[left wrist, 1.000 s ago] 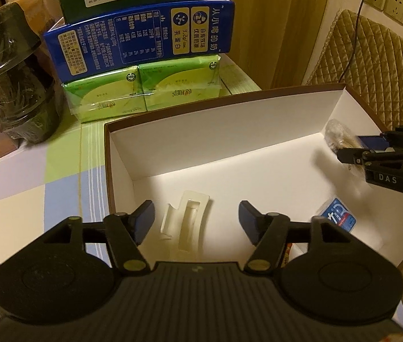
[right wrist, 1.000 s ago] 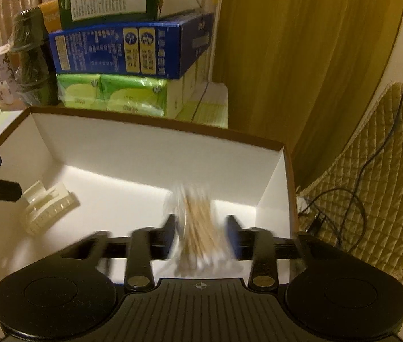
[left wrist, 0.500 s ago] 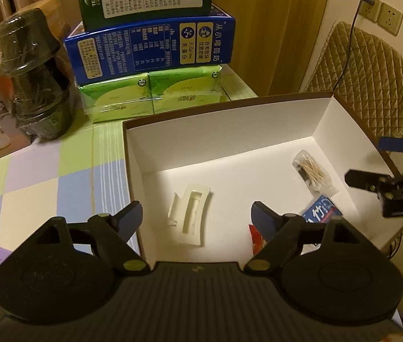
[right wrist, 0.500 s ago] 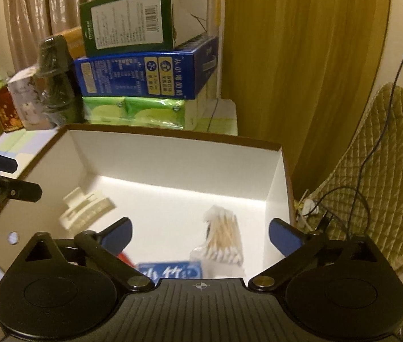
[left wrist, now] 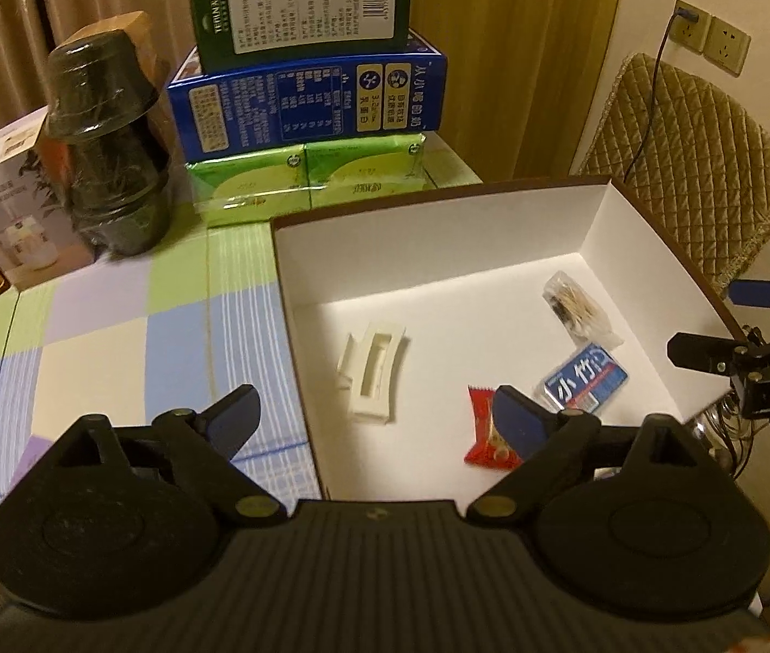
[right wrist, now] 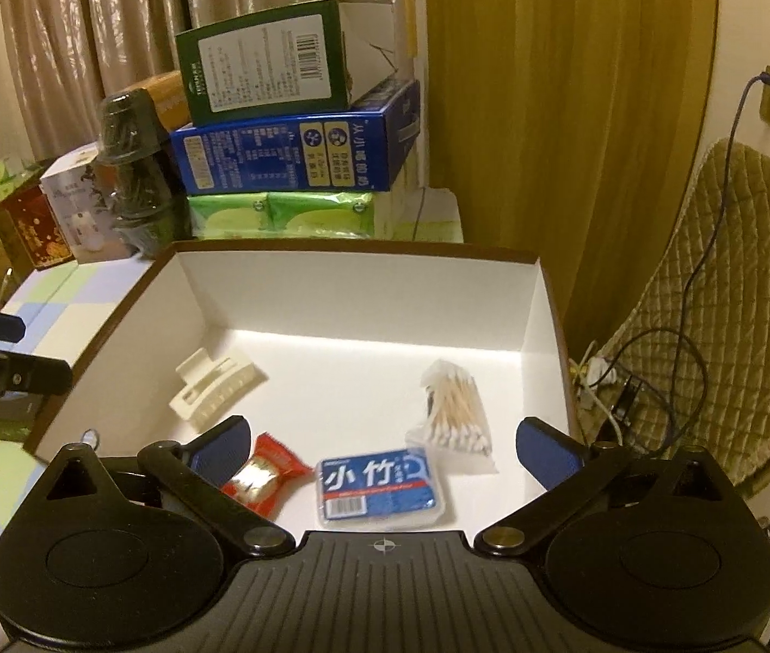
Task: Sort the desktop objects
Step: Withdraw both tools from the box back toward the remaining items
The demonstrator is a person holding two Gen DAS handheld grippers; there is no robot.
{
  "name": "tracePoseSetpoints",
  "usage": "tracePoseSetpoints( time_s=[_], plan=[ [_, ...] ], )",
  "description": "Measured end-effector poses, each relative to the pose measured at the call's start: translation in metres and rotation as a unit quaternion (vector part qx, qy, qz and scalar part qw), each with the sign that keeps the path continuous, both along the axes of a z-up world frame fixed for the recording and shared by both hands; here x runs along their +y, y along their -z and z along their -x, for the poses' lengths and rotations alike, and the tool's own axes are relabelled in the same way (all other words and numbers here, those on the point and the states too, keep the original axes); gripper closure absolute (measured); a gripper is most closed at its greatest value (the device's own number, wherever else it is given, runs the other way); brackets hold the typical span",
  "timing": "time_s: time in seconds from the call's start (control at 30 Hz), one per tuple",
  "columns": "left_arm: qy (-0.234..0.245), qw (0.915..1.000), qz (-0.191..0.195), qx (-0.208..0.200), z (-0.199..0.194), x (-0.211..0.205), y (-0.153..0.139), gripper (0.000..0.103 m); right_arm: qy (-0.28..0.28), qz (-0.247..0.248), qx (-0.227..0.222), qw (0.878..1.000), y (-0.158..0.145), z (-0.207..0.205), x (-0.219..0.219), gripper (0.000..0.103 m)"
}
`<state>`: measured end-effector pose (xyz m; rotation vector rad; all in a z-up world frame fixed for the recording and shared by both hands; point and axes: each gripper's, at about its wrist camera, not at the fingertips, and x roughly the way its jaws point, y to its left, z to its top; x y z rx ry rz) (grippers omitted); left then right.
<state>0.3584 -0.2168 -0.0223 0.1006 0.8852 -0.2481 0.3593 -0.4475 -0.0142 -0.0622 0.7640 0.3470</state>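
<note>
A brown box with white inside (left wrist: 439, 250) (right wrist: 363, 283) holds a cream hair clip (left wrist: 374, 370) (right wrist: 216, 389), a bag of cotton swabs (left wrist: 580, 310) (right wrist: 458, 413), a blue floss-pick box (left wrist: 583, 378) (right wrist: 379, 484) and a red candy wrapper (left wrist: 485, 427) (right wrist: 262, 476). My left gripper (left wrist: 376, 416) is open and empty above the box's left front edge. My right gripper (right wrist: 382, 443) is open and empty over the box's front right; it also shows in the left wrist view (left wrist: 711, 324).
Stacked green, blue and tissue boxes (left wrist: 308, 98) (right wrist: 292, 147) stand behind the box. A dark wrapped jar (left wrist: 107, 147) and small cartons (left wrist: 9, 217) stand at back left on the checked tablecloth (left wrist: 112, 337). A quilted chair (right wrist: 711, 326) with cables is right.
My right gripper opened and let the cotton swab bag drop into the box. Both grippers pulled back and up from the box, and the left opened wider.
</note>
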Motion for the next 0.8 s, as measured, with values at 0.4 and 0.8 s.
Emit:
tracePoseSetpoints(
  time_s=[0.4, 0.8],
  plan=[
    [-0.016, 0.9998, 0.007, 0.002, 0.041, 0.020, -0.007, 0.013, 0.006, -0.005, 0.001, 1.000, -0.011, 0.039, 0.011, 0.002],
    [-0.018, 0.9997, 0.014, 0.001, 0.087, 0.049, -0.013, 0.013, 0.010, -0.014, 0.007, 1.000, -0.018, 0.084, 0.036, 0.002]
  ],
)
